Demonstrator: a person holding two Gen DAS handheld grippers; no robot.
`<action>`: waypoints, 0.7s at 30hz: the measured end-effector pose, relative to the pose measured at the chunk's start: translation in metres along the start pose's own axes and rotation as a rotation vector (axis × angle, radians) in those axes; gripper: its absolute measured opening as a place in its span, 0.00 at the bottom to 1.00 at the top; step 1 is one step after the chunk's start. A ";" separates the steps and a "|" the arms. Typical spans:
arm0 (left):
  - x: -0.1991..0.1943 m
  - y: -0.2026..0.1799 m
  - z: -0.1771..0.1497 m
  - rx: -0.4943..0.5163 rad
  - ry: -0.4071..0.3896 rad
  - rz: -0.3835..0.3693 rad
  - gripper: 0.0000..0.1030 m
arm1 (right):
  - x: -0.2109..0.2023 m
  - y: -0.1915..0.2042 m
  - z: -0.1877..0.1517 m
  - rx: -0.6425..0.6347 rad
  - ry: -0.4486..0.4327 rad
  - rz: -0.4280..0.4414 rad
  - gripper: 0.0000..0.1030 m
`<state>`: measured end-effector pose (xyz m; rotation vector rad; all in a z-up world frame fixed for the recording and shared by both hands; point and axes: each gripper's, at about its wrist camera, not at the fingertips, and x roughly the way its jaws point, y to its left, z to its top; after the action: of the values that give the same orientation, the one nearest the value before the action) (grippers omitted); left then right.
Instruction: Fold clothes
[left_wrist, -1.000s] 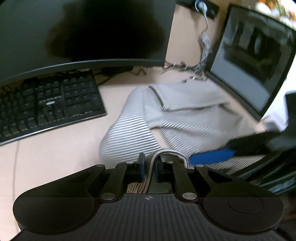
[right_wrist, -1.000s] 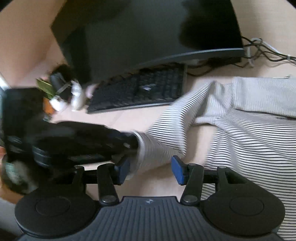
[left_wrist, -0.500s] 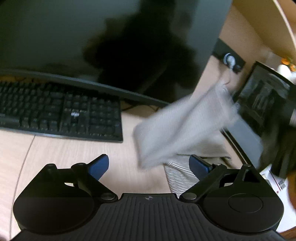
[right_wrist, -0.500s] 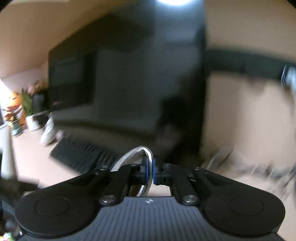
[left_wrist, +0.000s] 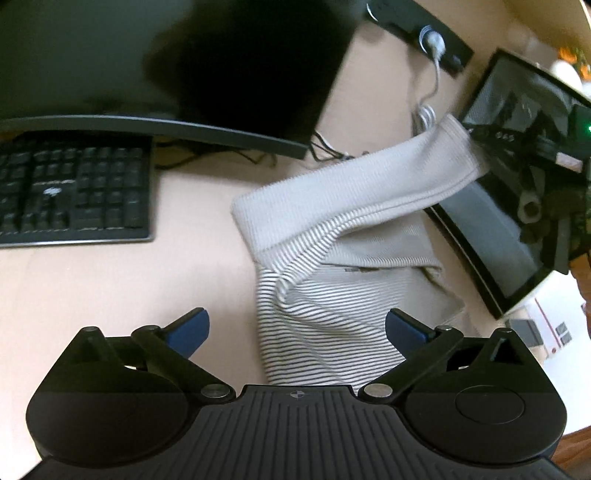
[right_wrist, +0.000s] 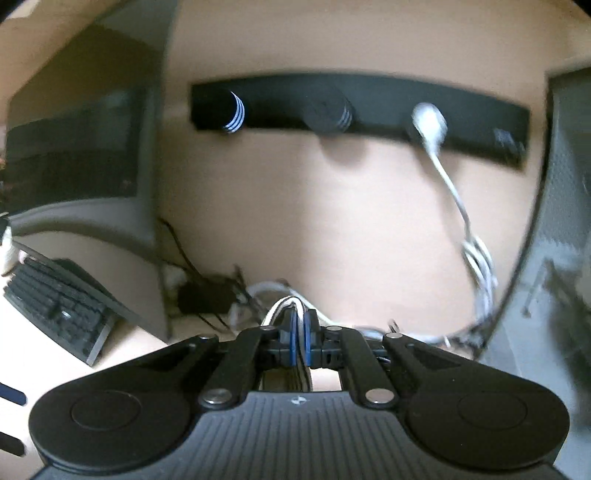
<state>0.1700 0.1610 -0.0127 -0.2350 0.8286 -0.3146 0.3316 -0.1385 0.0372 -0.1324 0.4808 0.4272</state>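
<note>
A grey-and-white striped garment (left_wrist: 325, 310) lies on the beige desk in the left wrist view. Its plain beige sleeve (left_wrist: 373, 192) is lifted up and to the right, pulled taut by my right gripper (left_wrist: 476, 138) at the cuff. My left gripper (left_wrist: 295, 326) is open and empty, low over the striped part. In the right wrist view my right gripper (right_wrist: 300, 332) is shut on a fold of the striped cloth (right_wrist: 286, 308), raised and facing the wall.
A curved monitor (left_wrist: 155, 62) and black keyboard (left_wrist: 70, 192) stand at the left. A second screen (left_wrist: 517, 184) stands at the right. A black power strip (right_wrist: 354, 114) with a white cable (right_wrist: 454, 192) hangs on the wall. Cables (right_wrist: 207, 295) lie behind the monitor.
My left gripper let go of the cloth and opened wide. My right gripper shut on the sleeve and carried it up and to the right, toward the wall.
</note>
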 end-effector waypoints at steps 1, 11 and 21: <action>0.003 -0.004 0.001 0.012 0.010 0.002 1.00 | 0.005 -0.007 -0.006 0.007 0.017 -0.009 0.04; 0.041 -0.042 0.021 0.118 0.073 0.009 1.00 | 0.001 -0.041 -0.091 0.102 0.172 -0.195 0.32; 0.105 -0.056 0.035 0.232 0.063 0.156 1.00 | 0.048 -0.040 -0.107 0.384 0.166 0.001 0.39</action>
<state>0.2525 0.0738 -0.0440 0.0562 0.8594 -0.2692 0.3423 -0.1808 -0.0792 0.2048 0.7171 0.3195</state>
